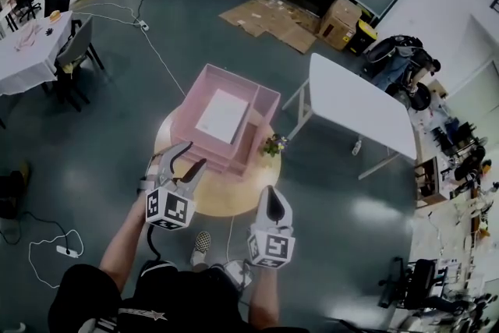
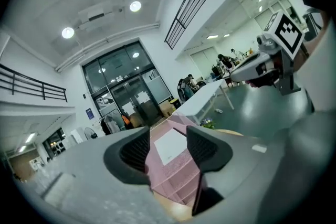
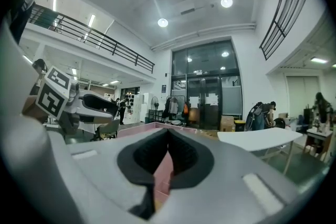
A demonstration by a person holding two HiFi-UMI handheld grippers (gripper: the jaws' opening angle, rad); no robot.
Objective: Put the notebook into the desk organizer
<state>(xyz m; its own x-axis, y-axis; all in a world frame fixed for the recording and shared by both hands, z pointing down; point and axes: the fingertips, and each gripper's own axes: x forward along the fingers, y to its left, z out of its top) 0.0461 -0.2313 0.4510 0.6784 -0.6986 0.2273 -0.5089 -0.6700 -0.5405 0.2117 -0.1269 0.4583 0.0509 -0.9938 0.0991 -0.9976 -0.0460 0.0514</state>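
Judging the notebook [image 1: 222,115] light, thin and bendy, we favour pinching its near edge; left gripper [image 1: 195,154] is spread, empty, right gripper [image 1: 272,195] pressed together.

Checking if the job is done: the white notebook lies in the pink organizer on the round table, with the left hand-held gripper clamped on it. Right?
No. The white notebook lies in the pink organizer on the round table, but the left hand-held gripper is clear of it: the left gripper view shows its jaws apart and empty.
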